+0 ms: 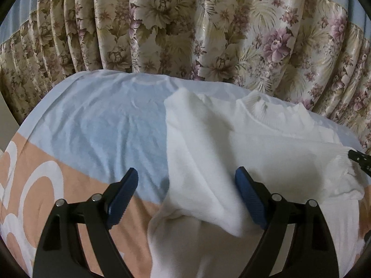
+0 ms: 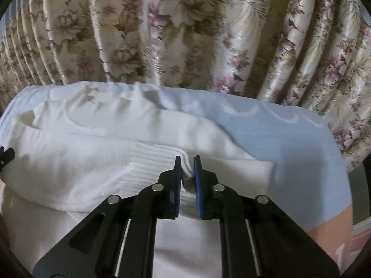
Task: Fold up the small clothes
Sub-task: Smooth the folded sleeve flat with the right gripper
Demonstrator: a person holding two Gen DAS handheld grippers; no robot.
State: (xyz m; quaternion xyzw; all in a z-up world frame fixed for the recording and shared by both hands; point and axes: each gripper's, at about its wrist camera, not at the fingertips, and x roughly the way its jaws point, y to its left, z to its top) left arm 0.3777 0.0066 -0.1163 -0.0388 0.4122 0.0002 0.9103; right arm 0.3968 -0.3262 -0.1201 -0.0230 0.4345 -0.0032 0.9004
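Note:
A white knitted sweater [image 1: 266,143] lies spread on a bed, its collar toward the curtain and one sleeve folded across its body. In the left wrist view a fold of the sweater runs down between the blue pads of my left gripper [image 1: 186,180], which stands wide open and does not pinch it. My right gripper [image 2: 187,169] is shut on the sweater [image 2: 92,153], with the sleeve's ribbed cuff [image 2: 150,162] bunched between its pads. The tip of the right gripper [image 1: 359,159] shows at the far right edge of the left wrist view.
The bed sheet [image 1: 104,125] is pale blue with a peach band and white circles [image 1: 34,185] toward the near side. A floral curtain [image 1: 185,23] hangs close behind the bed's far edge. The sheet's right edge [image 2: 336,162] drops off beside the sweater.

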